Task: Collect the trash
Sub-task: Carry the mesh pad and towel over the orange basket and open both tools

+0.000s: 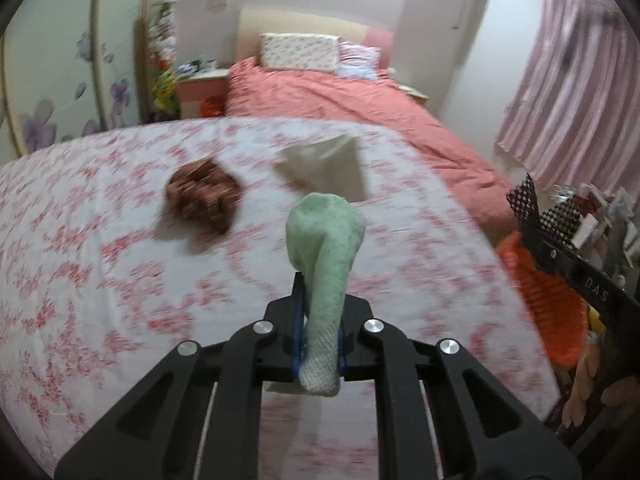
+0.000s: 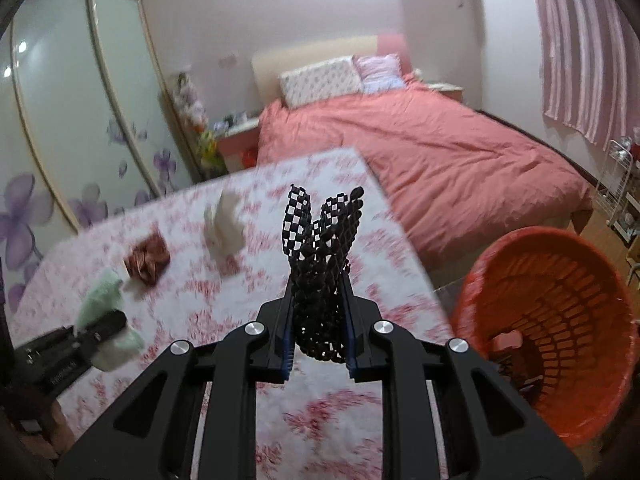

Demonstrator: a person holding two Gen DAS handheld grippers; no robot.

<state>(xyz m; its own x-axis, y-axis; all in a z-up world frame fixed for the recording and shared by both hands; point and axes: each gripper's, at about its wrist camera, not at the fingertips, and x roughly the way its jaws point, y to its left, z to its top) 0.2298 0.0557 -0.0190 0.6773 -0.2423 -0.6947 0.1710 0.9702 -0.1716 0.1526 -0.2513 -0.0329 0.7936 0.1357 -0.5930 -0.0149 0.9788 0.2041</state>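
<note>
Worktop [image 2: 120, 360] under a pink-flowered cloth, bed behind its far edge, orange basket [image 2: 560, 340] on the floor off the right edge, something dark already lying in its bottom.

Largest risk: missing the basket. Rim well apart from both loads at this moment; a release short of it likely drops cloth on the floor or on the worktop's right edge. Basket light-looking and slatted, so a knock from either arm could probably tip or shove it.

Next: two arms converging on one opening. Left tongs [image 1: 320, 344] clenched on a pale green sock [image 1: 326, 240], right tongs [image 2: 320, 332] gripping a black checkered fabric [image 2: 320, 272]. Right tongs already visible at the right of the left wrist view, close to the basket side; collision or tangling of the loads plausible if both go in together.

Next: grips. Green sock pinched near one end, most of it standing free above the pads, bulky top end; could slide out on a fast swing. Checkered fabric bunched between the pads with two loose flaps sticking up; open weave could snag on a pad and not fall on release.

Smallest: leftovers. Brown crumpled piece [image 1: 202, 196] mid-worktop and white tissue [image 1: 328, 164] toward the far edge not yet collected; both light, easily swept off by a trailing cloth. Frames blurred, finer detail not readable.
</note>
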